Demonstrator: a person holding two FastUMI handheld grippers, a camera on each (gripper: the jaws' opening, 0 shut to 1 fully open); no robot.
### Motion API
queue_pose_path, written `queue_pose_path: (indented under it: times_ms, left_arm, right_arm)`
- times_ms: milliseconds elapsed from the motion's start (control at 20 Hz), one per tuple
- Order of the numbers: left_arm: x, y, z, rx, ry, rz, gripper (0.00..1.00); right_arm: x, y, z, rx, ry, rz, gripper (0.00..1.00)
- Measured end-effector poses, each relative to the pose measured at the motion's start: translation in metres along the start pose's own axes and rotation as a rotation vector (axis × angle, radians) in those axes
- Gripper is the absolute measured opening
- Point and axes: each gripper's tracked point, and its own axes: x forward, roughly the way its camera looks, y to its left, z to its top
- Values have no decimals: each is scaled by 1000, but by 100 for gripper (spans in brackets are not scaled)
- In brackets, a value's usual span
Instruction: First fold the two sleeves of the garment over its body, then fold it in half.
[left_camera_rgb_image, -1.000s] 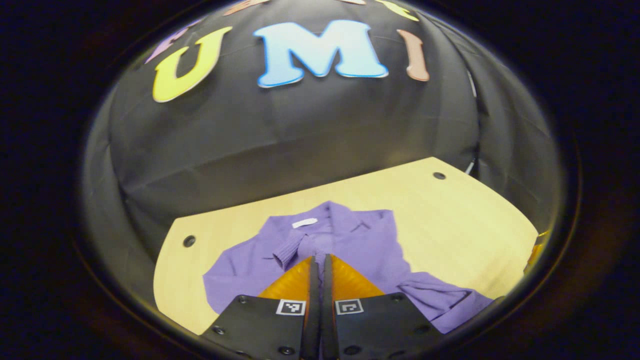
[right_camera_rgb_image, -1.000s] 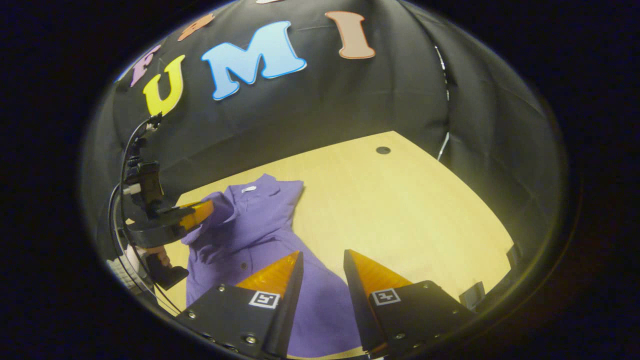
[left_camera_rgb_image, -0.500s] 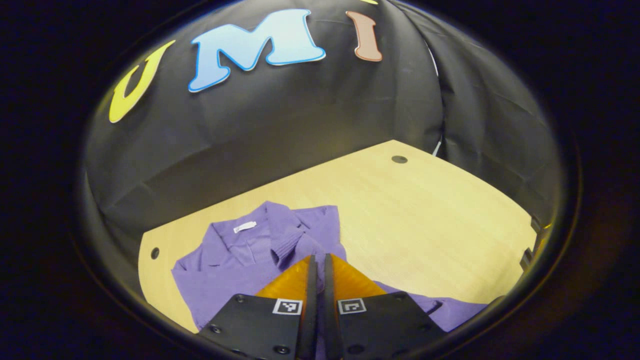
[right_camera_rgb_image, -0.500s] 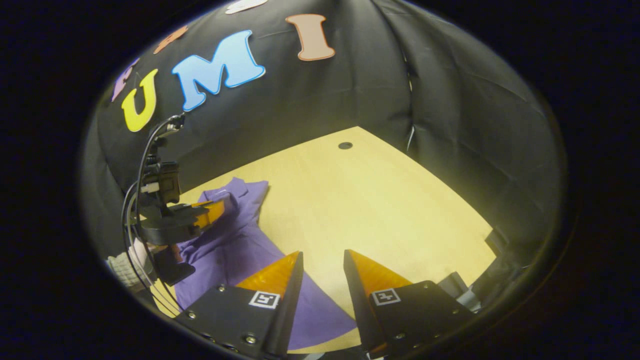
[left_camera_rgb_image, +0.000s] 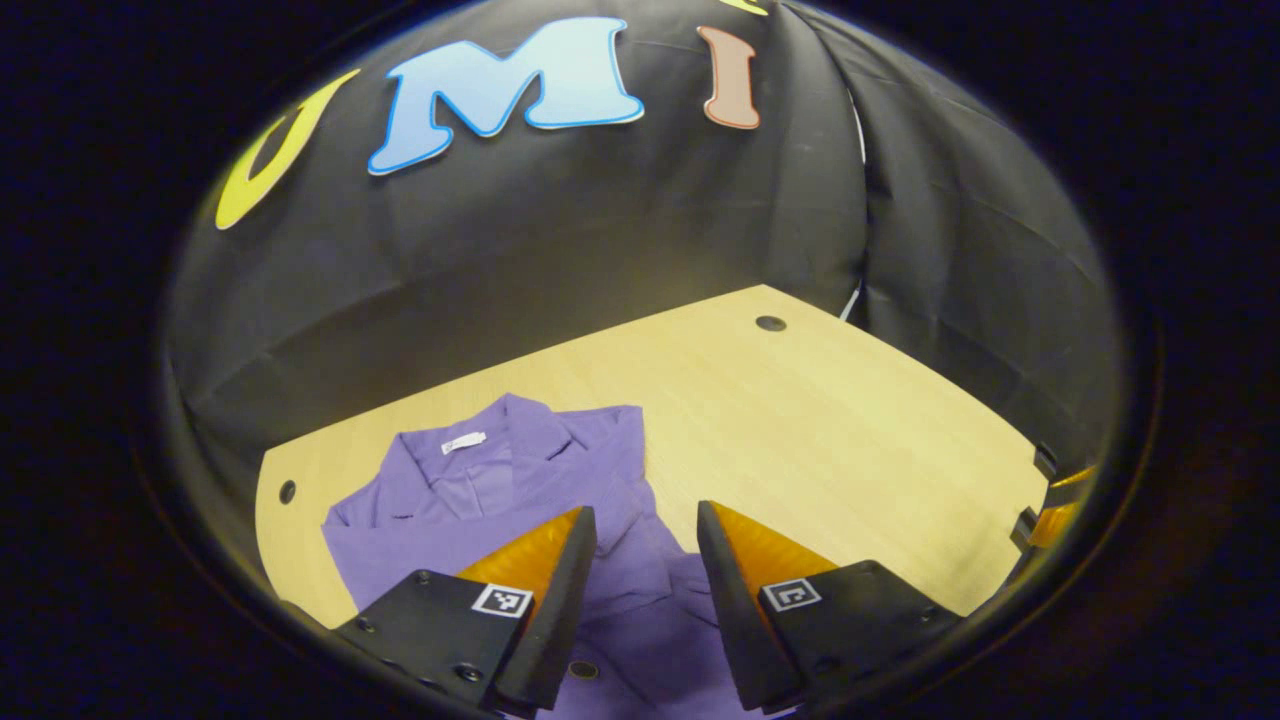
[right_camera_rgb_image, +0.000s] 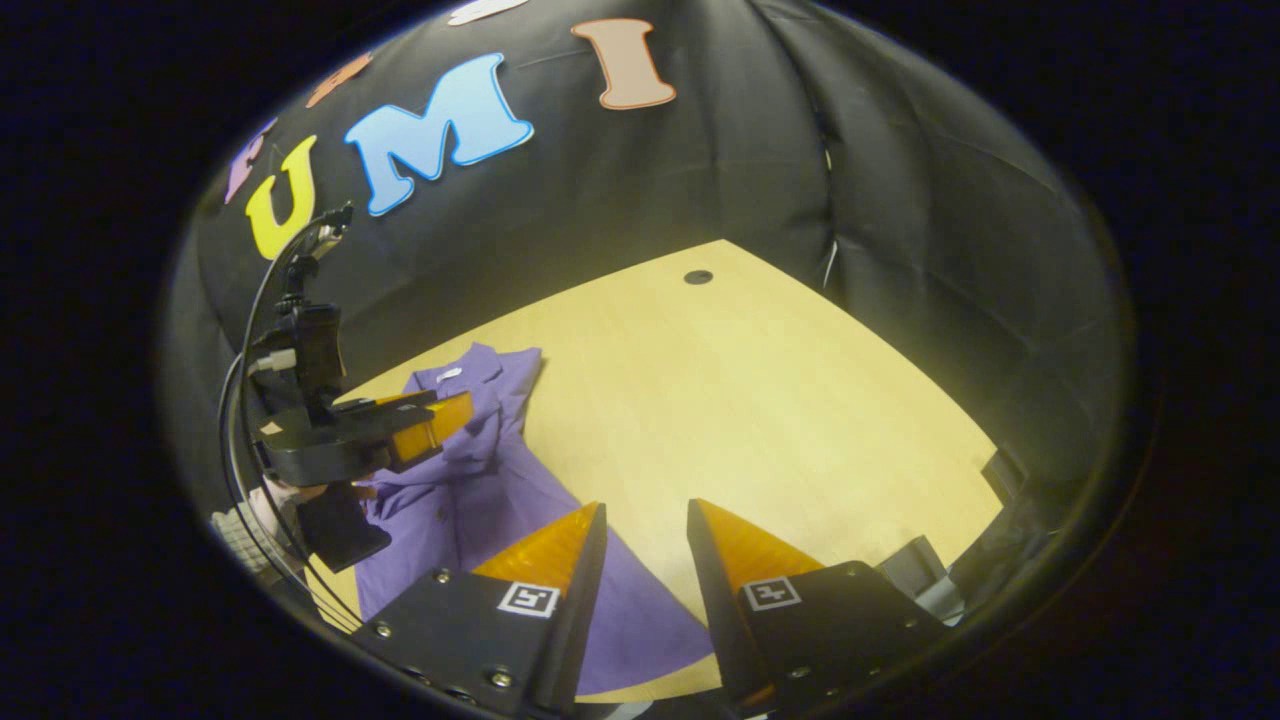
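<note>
A purple collared garment (left_camera_rgb_image: 470, 485) lies on the wooden table (left_camera_rgb_image: 820, 430), collar and white label toward the back wall. One sleeve (left_camera_rgb_image: 625, 505) lies folded over its body. My left gripper (left_camera_rgb_image: 645, 512) hovers open just above that sleeve with nothing between its fingers. In the right gripper view the garment (right_camera_rgb_image: 480, 480) stretches from the far left down to its hem under my right gripper (right_camera_rgb_image: 645, 507), which is open and holds nothing. The left gripper (right_camera_rgb_image: 462, 408), held by a hand (right_camera_rgb_image: 250, 520), hangs over the garment's upper part there.
Black cloth walls close the table at the back and right. Small round holes (left_camera_rgb_image: 770, 323) (right_camera_rgb_image: 697, 277) mark the tabletop's far corners. Bare wood spreads right of the garment. Part of the right gripper (left_camera_rgb_image: 1060, 500) shows at the left gripper view's right edge.
My left gripper carried the sleeve across the body, then opened and let it go; the sleeve now rests on the garment. The right gripper stayed open, swinging slightly right.
</note>
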Motion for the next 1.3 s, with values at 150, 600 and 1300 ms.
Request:
queue_pose_path:
  times_ms: [150, 600, 1300]
  left_arm:
    - [-18, 24, -14, -46, 15, 33, 77]
    - [-109, 115, -102, -79, 83, 206, 85]
    - [-232, 134, -251, -140, 260, 293, 87]
  right_arm:
    - [7, 11, -6, -28, 27, 32, 52]
    - [30, 44, -47, -165, 161, 127, 52]
    - [42, 65, -127, -394, 387, 158, 52]
